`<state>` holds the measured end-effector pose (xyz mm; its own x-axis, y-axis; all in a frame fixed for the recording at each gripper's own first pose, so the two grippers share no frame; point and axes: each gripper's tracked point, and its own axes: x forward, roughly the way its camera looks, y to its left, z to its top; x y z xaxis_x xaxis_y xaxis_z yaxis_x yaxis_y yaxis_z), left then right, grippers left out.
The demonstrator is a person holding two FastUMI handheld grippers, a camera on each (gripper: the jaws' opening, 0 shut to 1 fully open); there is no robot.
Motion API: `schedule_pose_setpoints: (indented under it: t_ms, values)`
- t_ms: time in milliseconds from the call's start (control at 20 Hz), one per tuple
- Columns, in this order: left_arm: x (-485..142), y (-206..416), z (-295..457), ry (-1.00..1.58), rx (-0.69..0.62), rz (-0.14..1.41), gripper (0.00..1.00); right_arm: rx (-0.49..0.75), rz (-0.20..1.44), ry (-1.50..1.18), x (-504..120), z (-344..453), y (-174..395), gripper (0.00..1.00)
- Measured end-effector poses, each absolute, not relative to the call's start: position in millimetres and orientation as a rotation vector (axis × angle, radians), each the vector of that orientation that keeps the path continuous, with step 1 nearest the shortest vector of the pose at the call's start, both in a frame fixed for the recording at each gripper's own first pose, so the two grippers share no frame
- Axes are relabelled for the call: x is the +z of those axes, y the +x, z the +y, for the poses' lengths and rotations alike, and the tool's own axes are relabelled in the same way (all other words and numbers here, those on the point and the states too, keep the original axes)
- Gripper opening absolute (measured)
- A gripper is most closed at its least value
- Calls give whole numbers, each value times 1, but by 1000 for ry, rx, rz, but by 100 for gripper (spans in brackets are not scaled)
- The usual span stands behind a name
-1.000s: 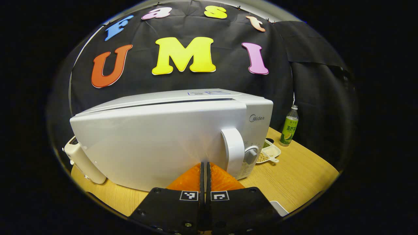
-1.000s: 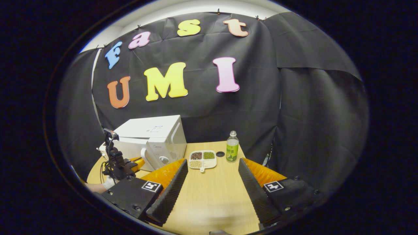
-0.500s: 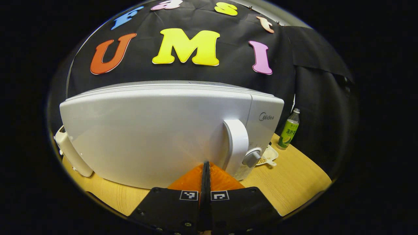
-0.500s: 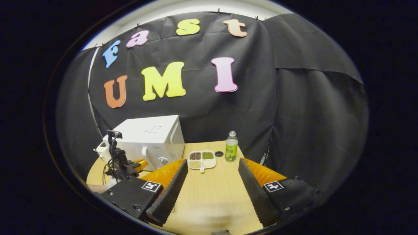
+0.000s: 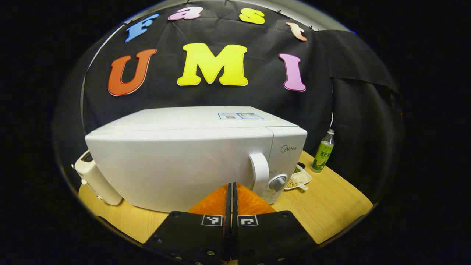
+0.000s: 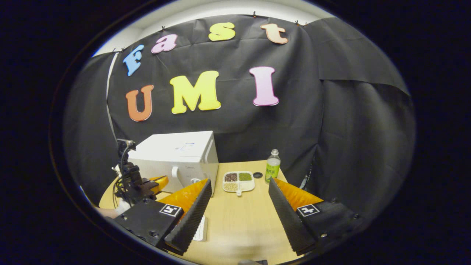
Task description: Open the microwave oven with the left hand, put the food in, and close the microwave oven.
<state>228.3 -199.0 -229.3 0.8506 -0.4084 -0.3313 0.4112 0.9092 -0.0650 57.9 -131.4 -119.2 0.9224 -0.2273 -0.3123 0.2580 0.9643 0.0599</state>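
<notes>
Left gripper view: the white microwave oven (image 5: 191, 158) sits on the wooden table (image 5: 331, 206), door flush with the body, its vertical handle (image 5: 259, 173) at the right end of the door and a round knob (image 5: 278, 183) just right of the handle. The left gripper (image 5: 230, 189) points at the lower door face, a little left of the handle; its two fingers lie pressed together with nothing between them, and whether the tips touch the door cannot be told. A small white appliance (image 5: 96, 180) stands at the microwave's left end. To the right of the microwave, a divided white dish of grains and beans (image 5: 298, 179) lies on the table, and a green-labelled bottle (image 5: 322, 151) stands upright farther right, near the black cloth wall. Right gripper view: the right gripper (image 6: 239, 200) hovers over the near part of the table (image 6: 235, 228), fingers spread wide and holding nothing. Beyond them the dish (image 6: 239, 181) lies between the microwave (image 6: 180, 158) and the bottle (image 6: 272, 166), with a small dark cap (image 6: 258, 175) on the table between dish and bottle. The left gripper (image 6: 156, 183) appears at far left, just in front of the microwave door.
</notes>
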Motion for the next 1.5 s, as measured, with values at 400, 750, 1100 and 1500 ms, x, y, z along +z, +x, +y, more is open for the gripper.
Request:
schedule_pose_setpoints:
  t_ms: [400,750,1100,1500]
  values:
    - [-157,170,-147,99,-365,284,98,-165,220,86,-105,-92,65,99]
    - [-94,116,-110,101,-356,224,96,-169,152,97,-91,-81,55,92]
    - [-38,83,-39,80,-261,153,96,-205,119,96,-75,-77,37,92]
    - [-3,75,37,55,-134,108,96,-209,21,72,-13,-60,26,92]
